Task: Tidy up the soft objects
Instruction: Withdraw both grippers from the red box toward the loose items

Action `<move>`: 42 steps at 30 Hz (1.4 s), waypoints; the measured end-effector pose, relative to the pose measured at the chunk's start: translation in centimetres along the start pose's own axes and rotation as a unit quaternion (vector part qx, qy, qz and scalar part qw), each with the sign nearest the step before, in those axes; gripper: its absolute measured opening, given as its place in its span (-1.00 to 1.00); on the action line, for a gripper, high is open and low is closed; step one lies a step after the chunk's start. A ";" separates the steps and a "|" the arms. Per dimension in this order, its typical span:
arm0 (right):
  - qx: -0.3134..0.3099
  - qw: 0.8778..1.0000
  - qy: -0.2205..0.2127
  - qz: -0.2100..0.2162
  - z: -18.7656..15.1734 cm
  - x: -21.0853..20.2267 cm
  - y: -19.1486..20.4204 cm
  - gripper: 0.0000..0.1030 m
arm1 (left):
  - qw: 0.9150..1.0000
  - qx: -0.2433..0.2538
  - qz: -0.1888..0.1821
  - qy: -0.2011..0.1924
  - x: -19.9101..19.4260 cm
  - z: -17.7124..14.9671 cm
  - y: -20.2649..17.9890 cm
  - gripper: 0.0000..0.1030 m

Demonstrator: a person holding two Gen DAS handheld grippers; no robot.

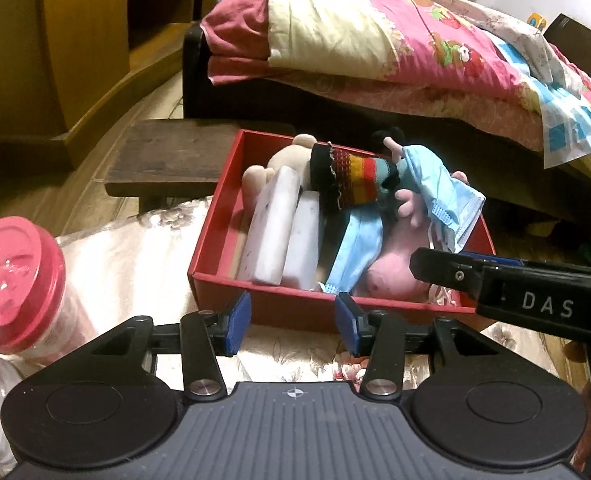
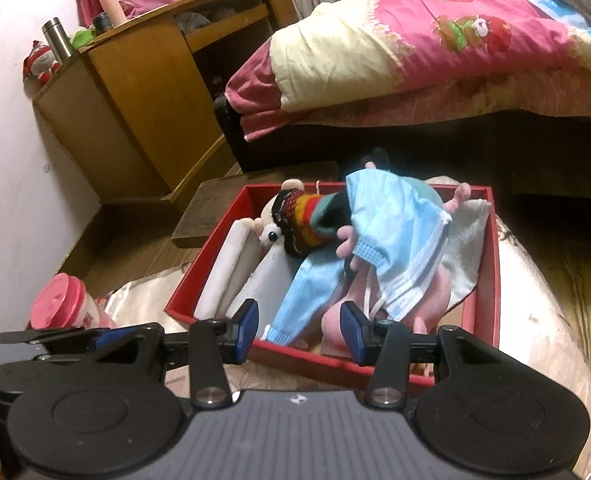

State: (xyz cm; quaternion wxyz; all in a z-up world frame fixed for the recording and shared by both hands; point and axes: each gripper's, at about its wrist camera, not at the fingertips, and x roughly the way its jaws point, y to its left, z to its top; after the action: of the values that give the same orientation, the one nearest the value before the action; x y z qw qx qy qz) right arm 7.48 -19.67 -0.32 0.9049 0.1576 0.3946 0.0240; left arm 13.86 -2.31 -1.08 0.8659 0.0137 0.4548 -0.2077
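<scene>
A red box (image 1: 215, 216) (image 2: 491, 264) sits on a cream floral cushion. It holds white foam blocks (image 1: 273, 220) (image 2: 231, 268), a beige plush (image 1: 291, 156), a striped knit doll (image 1: 351, 178) (image 2: 307, 220), blue face masks (image 1: 435, 188) (image 2: 399, 228), a pink plush (image 1: 391, 272) (image 2: 337, 320) and a pale cloth (image 2: 465, 248). My left gripper (image 1: 293, 322) is open and empty at the box's near wall. My right gripper (image 2: 301, 330) is open and empty over the near edge, and its finger shows from the right in the left wrist view (image 1: 447, 270).
A jar with a red lid (image 1: 13, 280) (image 2: 61, 304) lies on the cushion at the left. A dark wooden stool (image 1: 175, 160) stands behind the box. A bed with a pink quilt (image 1: 395, 40) (image 2: 435, 32) is beyond, a wooden desk (image 2: 143, 92) at the left.
</scene>
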 end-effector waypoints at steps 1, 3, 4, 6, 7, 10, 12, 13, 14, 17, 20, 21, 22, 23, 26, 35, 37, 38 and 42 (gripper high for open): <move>-0.001 1.000 0.000 0.000 -0.1 -0.1 0.0 -0.57 | 1.000 -0.001 -0.003 -0.003 -0.2 0.0 0.1 -0.07; -0.001 1.000 0.002 -0.001 -0.3 -0.1 -0.1 -0.56 | 1.000 -0.004 -0.005 -0.009 -0.6 0.0 0.1 -0.06; 0.001 1.000 0.003 -0.001 -0.4 -0.1 -0.2 -0.56 | 1.000 -0.005 -0.006 -0.014 -0.8 0.0 0.1 -0.06; 0.003 1.000 0.006 -0.002 -0.7 -0.2 -0.3 -0.56 | 1.000 -0.003 -0.010 -0.018 -1.2 0.1 -0.1 -0.05; 0.004 1.000 0.007 -0.003 -0.8 -0.2 -0.3 -0.56 | 1.000 -0.001 -0.011 -0.020 -1.3 0.1 -0.2 -0.04; 0.006 1.000 0.010 -0.002 -1.2 -0.3 -0.4 -0.56 | 1.000 0.011 -0.010 -0.028 -1.8 0.1 -0.8 -0.02; 0.007 1.000 0.010 -0.002 -1.4 -0.4 -0.3 -0.56 | 0.999 0.020 -0.006 -0.034 -2.1 0.1 -1.2 -0.02; 0.007 1.000 0.011 -0.002 -1.4 -0.5 -0.3 -0.56 | 0.999 0.025 -0.005 -0.036 -2.3 0.0 -1.4 0.00; 0.006 1.000 0.012 0.000 -1.5 -0.5 -0.2 -0.56 | 0.999 0.029 -0.004 -0.039 -2.4 0.0 -1.5 0.01; 0.005 1.000 0.013 -0.001 -1.7 -0.6 -0.1 -0.55 | 0.998 0.036 0.003 -0.046 -2.9 -0.3 -1.8 0.02; 0.006 1.000 0.014 0.002 -1.9 -0.7 0.0 -0.55 | 0.998 0.039 0.003 -0.050 -3.3 -0.4 -1.9 0.02; 0.005 1.000 0.014 0.002 -2.0 -0.8 0.0 -0.55 | 0.998 0.040 0.003 -0.050 -3.4 -0.5 -1.9 0.02; 0.006 1.000 0.014 0.003 -2.2 -0.8 0.0 -0.55 | 0.998 0.041 0.004 -0.052 -3.5 -0.6 -2.0 0.03; 0.006 1.000 0.015 0.004 -2.3 -0.9 0.0 -0.55 | 0.998 0.043 0.006 -0.053 -3.6 -0.6 -2.0 0.03; 0.006 1.000 0.017 0.004 -2.6 -1.0 0.1 -0.55 | 0.997 0.048 0.011 -0.057 -4.0 -0.9 -2.3 0.06; 0.010 1.000 0.023 0.005 -3.4 -1.4 0.4 -0.55 | 0.996 0.057 0.013 -0.061 -4.8 -1.8 -2.5 0.07; 0.011 1.000 0.025 0.005 -3.5 -1.4 0.4 -0.55 | 0.996 0.057 0.014 -0.061 -4.9 -1.9 -2.5 0.07; 0.011 1.000 0.025 0.006 -3.6 -1.5 0.4 -0.55 | 0.996 0.058 0.014 -0.061 -5.0 -2.0 -2.5 0.07; 0.013 0.999 0.029 0.006 -4.0 -1.7 0.5 -0.55 | 0.996 0.061 0.016 -0.061 -5.3 -2.4 -2.6 0.07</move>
State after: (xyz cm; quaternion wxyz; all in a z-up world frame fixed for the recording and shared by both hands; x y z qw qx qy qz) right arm 3.48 -18.40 -1.55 0.8909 0.1707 0.4200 0.0291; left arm 8.34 -2.38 2.09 0.8928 0.0609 0.3874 -0.2215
